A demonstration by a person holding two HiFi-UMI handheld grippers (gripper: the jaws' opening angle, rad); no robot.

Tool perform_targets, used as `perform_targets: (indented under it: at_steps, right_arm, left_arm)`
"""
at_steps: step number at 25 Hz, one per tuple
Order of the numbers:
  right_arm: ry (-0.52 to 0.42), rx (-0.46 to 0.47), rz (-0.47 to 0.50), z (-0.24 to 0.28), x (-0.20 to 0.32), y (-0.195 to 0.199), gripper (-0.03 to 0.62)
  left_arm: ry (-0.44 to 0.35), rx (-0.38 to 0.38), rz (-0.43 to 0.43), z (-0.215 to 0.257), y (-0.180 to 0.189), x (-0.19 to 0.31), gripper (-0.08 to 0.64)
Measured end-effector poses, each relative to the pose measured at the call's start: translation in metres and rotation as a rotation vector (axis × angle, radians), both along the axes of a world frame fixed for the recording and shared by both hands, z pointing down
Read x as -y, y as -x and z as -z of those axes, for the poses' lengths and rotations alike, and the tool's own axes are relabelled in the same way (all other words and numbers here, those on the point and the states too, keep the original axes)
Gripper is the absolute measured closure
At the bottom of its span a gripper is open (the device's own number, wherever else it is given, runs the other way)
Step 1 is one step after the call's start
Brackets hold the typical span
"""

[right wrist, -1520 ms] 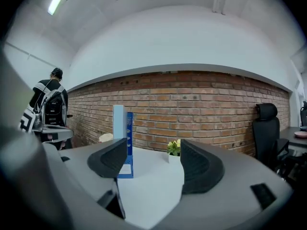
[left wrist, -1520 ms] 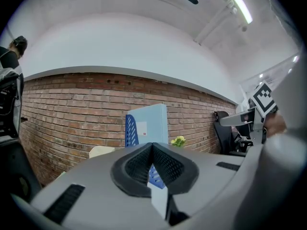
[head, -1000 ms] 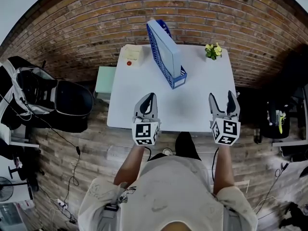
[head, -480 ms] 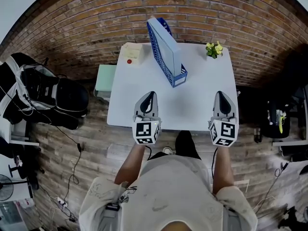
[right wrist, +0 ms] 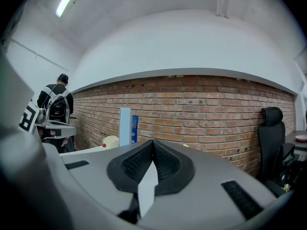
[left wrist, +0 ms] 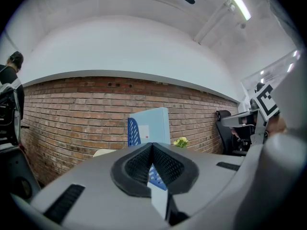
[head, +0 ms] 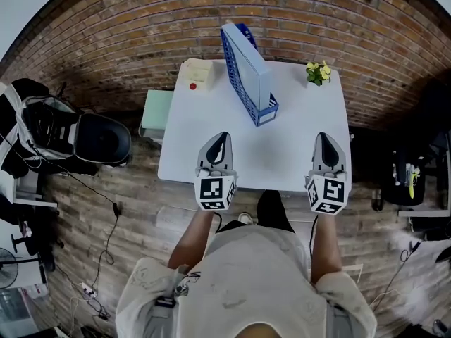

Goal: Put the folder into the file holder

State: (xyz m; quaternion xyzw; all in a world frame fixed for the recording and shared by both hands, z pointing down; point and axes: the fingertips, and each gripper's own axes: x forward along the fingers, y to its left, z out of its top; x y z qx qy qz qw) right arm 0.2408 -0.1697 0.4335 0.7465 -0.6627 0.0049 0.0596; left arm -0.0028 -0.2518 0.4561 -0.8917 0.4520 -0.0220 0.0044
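Both tongs are seen closed and empty: the left tongs (head: pixel 220 138) and the right tongs (head: pixel 325 138) are held level over the near edge of the white tabletop (head: pixel 282 153), and in each gripper view the ribbed pads are shown pressed together with nothing between them. The light blue folder (head: pixel 255 69) is found well ahead of the tongs, between their two lines and closer to the left one, standing upright inside the blue file holder (head: pixel 238 83). The placement is therefore judged to be done already. The folder is seen to rise above the holder's lattice wall, so the pair is judged top-heavy. If the closed tongs were pushed forward, the holder's low front end could be struck and the holder slid or tipped over with the folder. A small yellow-flowered plant (head: pixel 318 72) is set far ahead of the right tongs and could be knocked by a wide sweep on that side. A cream-coloured object with a red dot (head: pixel 196 76) lies ahead and left of the left tongs. Nothing could be gripped until the tongs were opened.
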Motion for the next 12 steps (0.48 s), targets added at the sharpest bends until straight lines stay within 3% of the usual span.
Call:
perform_targets:
  at_steps: [12]
  right_arm:
    - [0.013, -0.002, 0.021, -0.0053, 0.008, 0.0072, 0.574]
  left_arm:
    - [0.001, 0.005, 0.019, -0.001, 0.0062, 0.0033, 0.546]
